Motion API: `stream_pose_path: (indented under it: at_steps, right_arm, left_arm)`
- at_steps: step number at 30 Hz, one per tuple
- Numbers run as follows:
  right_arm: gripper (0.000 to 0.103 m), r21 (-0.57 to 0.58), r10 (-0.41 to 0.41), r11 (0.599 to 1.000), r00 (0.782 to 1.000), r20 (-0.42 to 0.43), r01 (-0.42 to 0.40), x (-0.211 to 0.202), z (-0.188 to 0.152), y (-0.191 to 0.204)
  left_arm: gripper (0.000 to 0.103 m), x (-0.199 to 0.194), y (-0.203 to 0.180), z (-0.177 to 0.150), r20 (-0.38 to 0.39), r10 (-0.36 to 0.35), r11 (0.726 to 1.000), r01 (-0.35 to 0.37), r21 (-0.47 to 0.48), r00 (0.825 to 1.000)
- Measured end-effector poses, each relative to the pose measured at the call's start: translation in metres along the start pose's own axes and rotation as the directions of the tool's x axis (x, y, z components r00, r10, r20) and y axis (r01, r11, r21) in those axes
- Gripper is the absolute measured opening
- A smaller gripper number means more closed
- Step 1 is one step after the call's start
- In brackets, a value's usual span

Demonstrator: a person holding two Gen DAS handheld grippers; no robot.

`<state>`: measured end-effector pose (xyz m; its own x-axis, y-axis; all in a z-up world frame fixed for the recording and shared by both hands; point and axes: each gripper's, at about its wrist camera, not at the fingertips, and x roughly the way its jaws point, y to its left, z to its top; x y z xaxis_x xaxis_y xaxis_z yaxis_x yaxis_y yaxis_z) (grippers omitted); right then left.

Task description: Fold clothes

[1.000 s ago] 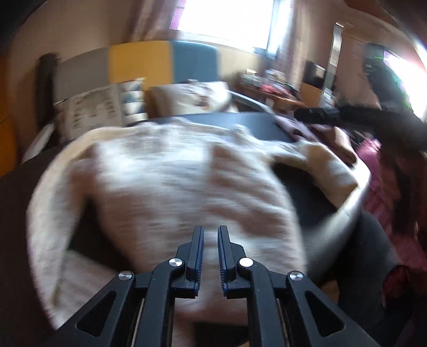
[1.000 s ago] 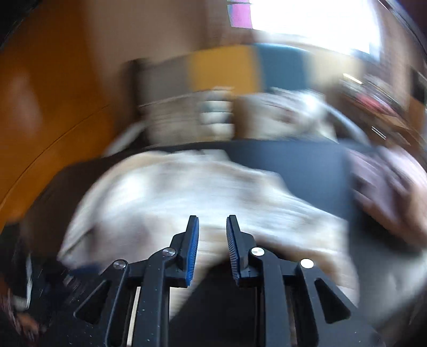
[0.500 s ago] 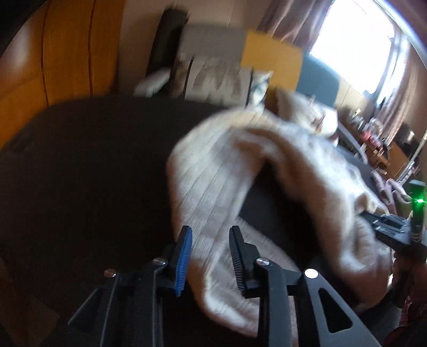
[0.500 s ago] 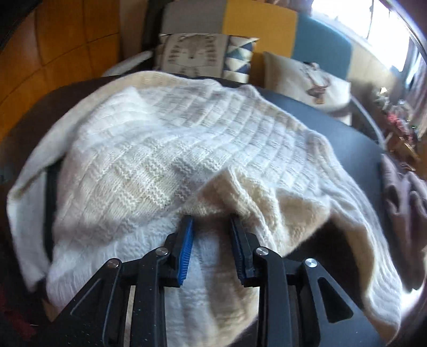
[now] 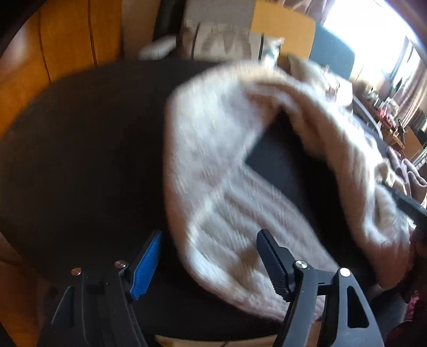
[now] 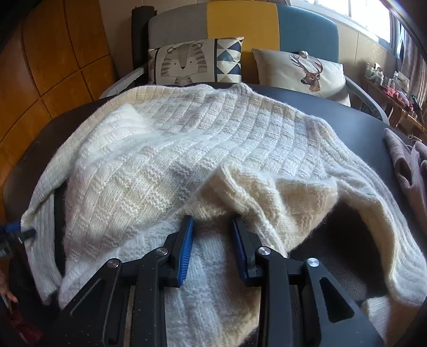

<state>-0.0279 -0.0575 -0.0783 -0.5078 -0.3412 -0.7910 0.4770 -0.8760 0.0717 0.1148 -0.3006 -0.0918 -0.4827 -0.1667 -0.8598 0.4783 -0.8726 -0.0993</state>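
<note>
The left gripper (image 5: 210, 245) hangs over the near edge of the dark table (image 5: 80, 160), its jaws spreading wide at this moment. A blurred fold of the cream knitted sweater (image 5: 226, 202) lies between the two fingers, but neither pad presses on it; the blue-ribbed left finger sits off the cloth, over bare table.

The right gripper (image 6: 212, 229) points down at the same sweater (image 6: 186, 149) from the near side. Its jaws stand partly closed around a raised bunch of ribbed knit, which sits between the blue pads (image 6: 186, 240); the fabric peaks up just ahead of the fingertips, and the pads appear to pinch it. From that bunch a flap of the sweater drapes off to the right, leaving a dark hollow beneath it over the table.

The sweater is spread over most of the table (image 6: 373, 128), reaching toward its far edge. A mauve garment (image 6: 408, 160) lies at the table's right edge, apart from the sweater. Beyond the table stands a sofa (image 6: 240, 24) with grey, yellow and blue panels, holding a tiger cushion (image 6: 184, 62) and a deer cushion (image 6: 307, 72). An orange wood-panelled wall (image 6: 53, 66) is on the left.
</note>
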Motion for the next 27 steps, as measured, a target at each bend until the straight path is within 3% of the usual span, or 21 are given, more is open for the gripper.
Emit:
stream_pose_path:
  at_steps: [3, 5, 7, 8, 11, 14, 16, 19, 22, 27]
  right_arm:
    - [0.032, 0.006, 0.010, 1.000, 1.000, 0.006, -0.010, 0.000, -0.001, -0.001]
    - [0.032, 0.021, 0.026, 0.999, 1.000, 0.011, -0.027, 0.000, -0.001, -0.004]
    - [0.032, 0.043, 0.044, 0.998, 0.999, 0.017, -0.045, 0.000, -0.002, -0.008]
    - [0.032, 0.047, 0.047, 0.998, 0.999, 0.020, -0.048, 0.000, -0.002, -0.008]
    - [0.032, 0.035, 0.038, 0.999, 0.999, 0.026, -0.039, -0.001, -0.003, -0.006]
    - [0.032, 0.021, 0.029, 0.999, 0.999, 0.028, -0.030, -0.001, -0.004, -0.004]
    - [0.032, 0.026, 0.035, 0.999, 0.999, 0.028, -0.036, -0.001, -0.004, -0.005]
    - [0.032, 0.033, 0.041, 0.999, 0.999, 0.023, -0.042, -0.001, -0.003, -0.005]
    - [0.032, 0.046, 0.042, 0.998, 0.999, 0.015, -0.043, -0.001, -0.001, -0.005]
    - [0.032, 0.065, 0.046, 0.997, 0.999, 0.004, -0.046, -0.001, 0.001, -0.006]
  left_arm:
    - [0.074, 0.001, -0.015, -0.003, 0.026, 0.012, 1.000, -0.013, 0.025, 1.000]
    - [0.060, 0.001, -0.019, -0.002, 0.035, -0.002, 1.000, 0.001, 0.018, 0.999]
    - [0.029, 0.000, -0.019, 0.000, 0.034, -0.045, 0.999, 0.045, 0.011, 0.998]
    - [0.023, -0.001, -0.019, 0.001, 0.030, -0.074, 0.997, 0.074, 0.007, 0.997]
    - [0.017, -0.002, -0.018, 0.000, 0.022, -0.143, 0.990, 0.143, -0.012, 0.990]
    - [0.015, -0.005, -0.019, 0.004, 0.033, -0.141, 0.990, 0.140, 0.009, 0.990]
    - [0.015, -0.009, -0.019, 0.011, 0.042, -0.106, 0.994, 0.104, 0.043, 0.993]
    - [0.015, -0.017, -0.011, 0.035, 0.105, 0.044, 0.991, -0.057, 0.124, 0.994]
    - [0.015, -0.019, 0.009, 0.064, 0.161, 0.192, 0.967, -0.215, 0.139, 0.968]
    - [0.015, -0.002, 0.047, 0.105, 0.174, 0.355, 0.916, -0.379, 0.130, 0.918]
